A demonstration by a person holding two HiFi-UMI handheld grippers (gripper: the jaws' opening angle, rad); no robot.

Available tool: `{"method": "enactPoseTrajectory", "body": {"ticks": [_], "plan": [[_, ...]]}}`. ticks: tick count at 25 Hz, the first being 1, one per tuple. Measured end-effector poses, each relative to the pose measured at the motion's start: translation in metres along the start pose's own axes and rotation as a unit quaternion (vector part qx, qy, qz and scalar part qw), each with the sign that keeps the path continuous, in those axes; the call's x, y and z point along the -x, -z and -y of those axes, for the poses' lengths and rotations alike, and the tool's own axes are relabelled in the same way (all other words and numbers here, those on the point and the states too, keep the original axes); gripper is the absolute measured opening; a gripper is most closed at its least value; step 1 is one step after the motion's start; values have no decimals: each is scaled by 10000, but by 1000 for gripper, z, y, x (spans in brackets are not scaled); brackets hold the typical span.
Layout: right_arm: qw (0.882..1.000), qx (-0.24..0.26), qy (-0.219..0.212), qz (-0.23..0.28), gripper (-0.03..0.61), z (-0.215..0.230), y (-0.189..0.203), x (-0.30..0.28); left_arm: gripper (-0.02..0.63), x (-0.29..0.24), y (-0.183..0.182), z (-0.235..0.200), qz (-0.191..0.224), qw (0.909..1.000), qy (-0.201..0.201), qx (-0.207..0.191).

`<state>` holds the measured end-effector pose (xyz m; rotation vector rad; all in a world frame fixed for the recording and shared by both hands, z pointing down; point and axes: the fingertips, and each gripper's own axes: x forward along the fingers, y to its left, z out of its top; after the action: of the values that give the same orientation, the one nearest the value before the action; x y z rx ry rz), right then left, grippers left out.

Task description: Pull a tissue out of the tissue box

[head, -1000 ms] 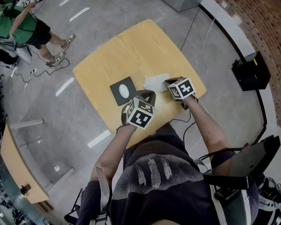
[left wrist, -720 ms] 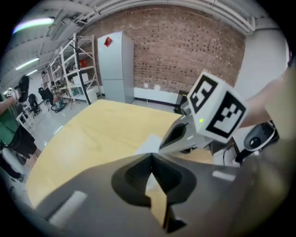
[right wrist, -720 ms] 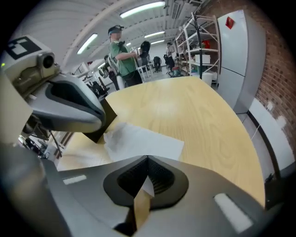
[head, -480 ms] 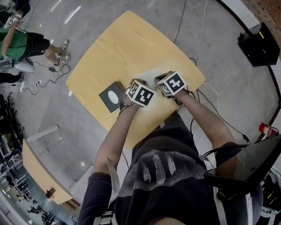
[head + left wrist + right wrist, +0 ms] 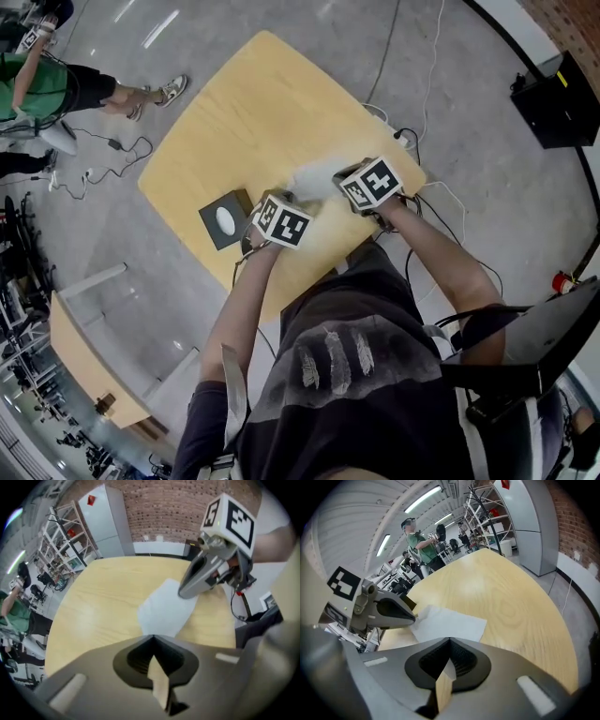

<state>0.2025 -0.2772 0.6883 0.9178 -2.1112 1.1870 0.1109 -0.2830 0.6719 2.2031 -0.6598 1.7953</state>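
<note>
**Head view** — a pale wooden worktop (image 5: 253,103) seen from steeply above. The black tissue box (image 5: 225,221) stands near the worktop's lower-left edge. The white tissue (image 5: 314,178) lies spread on the wood to the right of the tissue box, apart from it. 2 tools flank the tissue. The left hand-held gripper (image 5: 302,202) is at its near-left corner, just beside the tissue box. The right hand-held gripper (image 5: 339,174) is at its right side. A person in green (image 5: 42,84) stands on the floor beyond the worktop.

**Left gripper view** — the jaws are closed. The near corner of the tissue (image 5: 164,609) runs in at their tip and is pinched there. The tip of the right hand-held gripper (image 5: 183,594) sits on the tissue's right corner.

**Right gripper view** — the jaws are closed on the near edge of the tissue (image 5: 447,623). The tip of the left hand-held gripper (image 5: 414,617) meets the tissue's left corner, which lifts slightly toward it.
</note>
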Motion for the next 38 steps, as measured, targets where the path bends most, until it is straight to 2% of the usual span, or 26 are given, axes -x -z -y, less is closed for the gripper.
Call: {"method": "enactPoseTrajectory", "body": {"ticks": [4,7,11,15,19,23,24,26,27,32,35,38], "plan": [[9999,68,31,-69,-2,10,3,3,3,29,-23,-6,534,9978,-123,376],[9999,108,-7,-76,-2,8,2,1,3,26,-33,3,629,9974,88,339],[9998,156,-65,-86,-2,8,1,-2,2,1,-48,10,502,9981,226,294],[9999,114,-104,-78,-2,7,0,-3,2,-20,-38,-12,85,9997,-186,157],[9998,128,-94,-95,-2,8,1,-3,2,-27,-19,-34,-131,9975,-348,607],[9997,226,-119,-11,-1,3,-7,-15,3,-29,-12,-52,-73,9961,-452,752],[9996,226,-161,75,4,1,-9,-15,3,-26,-13,-54,-7,9956,-504,786],[9991,136,-279,300,126,-1,-11,-6,3,-20,-18,-52,160,9946,-590,843],[9985,107,-297,440,145,-1,-15,2,3,-17,-20,-51,230,9941,-619,866],[9912,188,-81,1311,178,-9,-52,44,47,9,-21,-62,780,9882,-665,1142],[9861,155,-131,1652,172,-24,-65,66,69,36,-21,-61,1276,9806,-613,1358],[9762,-168,-172,2157,143,-31,-71,97,97,68,-27,-55,1814,9687,-392,1647]]}}
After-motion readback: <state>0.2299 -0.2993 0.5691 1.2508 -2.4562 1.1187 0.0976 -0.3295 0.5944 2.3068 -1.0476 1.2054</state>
